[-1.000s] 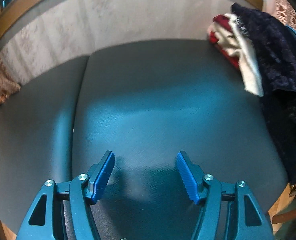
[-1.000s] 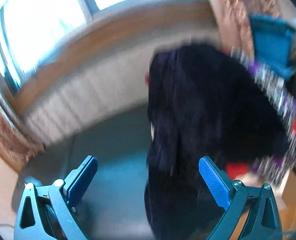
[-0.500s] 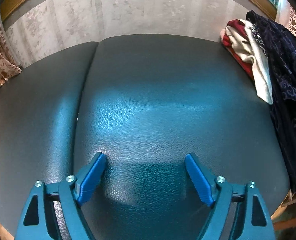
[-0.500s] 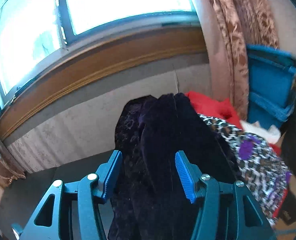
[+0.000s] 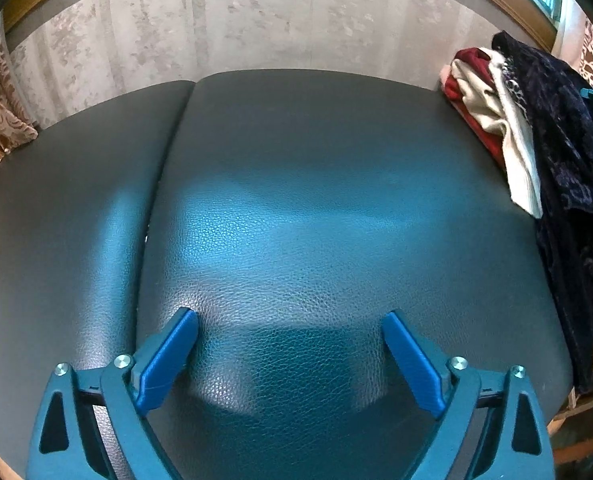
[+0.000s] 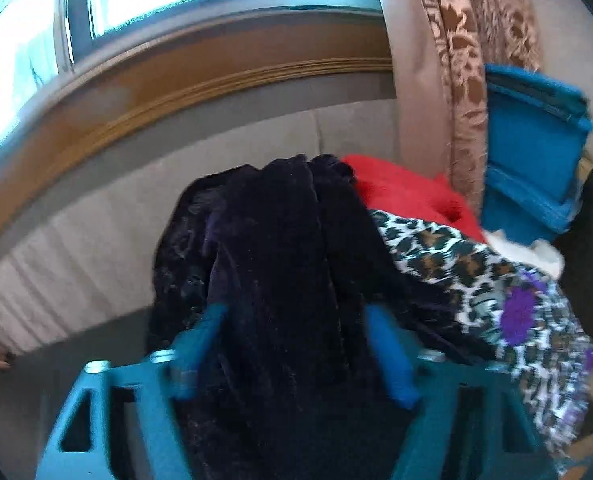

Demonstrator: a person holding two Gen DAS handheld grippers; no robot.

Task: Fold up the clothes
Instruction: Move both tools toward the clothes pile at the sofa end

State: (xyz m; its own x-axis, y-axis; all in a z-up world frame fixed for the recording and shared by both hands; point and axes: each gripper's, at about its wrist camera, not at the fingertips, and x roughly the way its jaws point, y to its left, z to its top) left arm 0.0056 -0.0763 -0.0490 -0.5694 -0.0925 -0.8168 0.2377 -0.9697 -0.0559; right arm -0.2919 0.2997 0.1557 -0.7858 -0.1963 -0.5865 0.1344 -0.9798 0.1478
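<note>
The left gripper (image 5: 290,330) hovers spread and empty above the dark cushion (image 5: 296,184), lower than before. The right gripper (image 6: 296,320), narrowing, now straddles the dark velvet garment (image 6: 280,240) atop the pile, likely about to pinch it.

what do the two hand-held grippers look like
Both match: the left hand-held gripper and right hand-held gripper have teal plastic frames with triangular cut-outs, silver screw heads at the joints, and bright blue ribbed finger pads. No cables, markings or sleeves show.
</note>
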